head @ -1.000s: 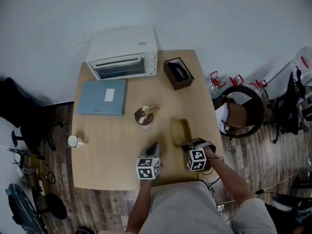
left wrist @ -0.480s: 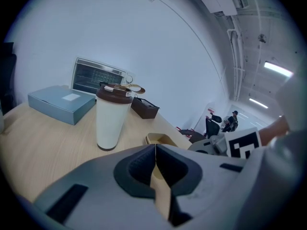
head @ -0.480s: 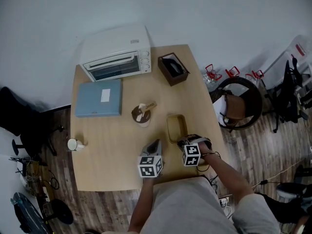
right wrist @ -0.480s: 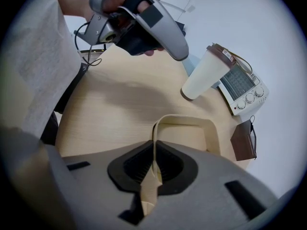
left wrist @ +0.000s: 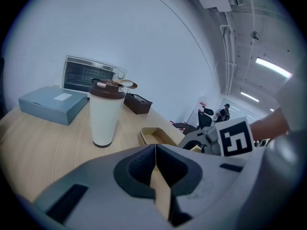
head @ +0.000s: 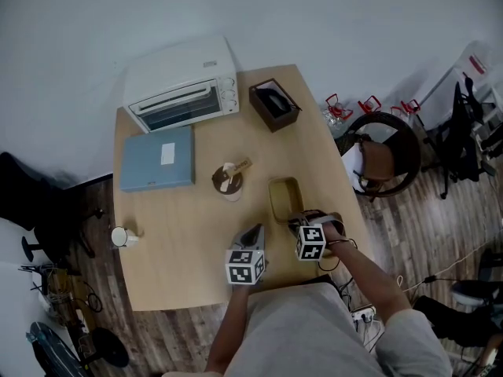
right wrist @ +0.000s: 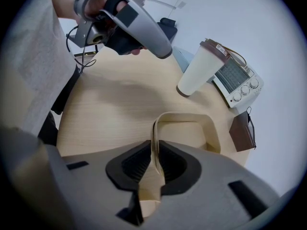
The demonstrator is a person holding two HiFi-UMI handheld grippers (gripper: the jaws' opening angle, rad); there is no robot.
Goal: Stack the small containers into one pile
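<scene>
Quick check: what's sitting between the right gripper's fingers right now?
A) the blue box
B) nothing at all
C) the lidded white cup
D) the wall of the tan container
D: in the right gripper view, the thin wall of the tan container stands upright between the fingers of the right gripper, which have just been opening.

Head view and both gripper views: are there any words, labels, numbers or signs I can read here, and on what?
No text can be read in any view.
White label on the blue box: too small to read.
Small label on top of the toaster oven: too small to read.
Oven dial markings: blurred.
Marker cubes: square patterns only, no words.
</scene>
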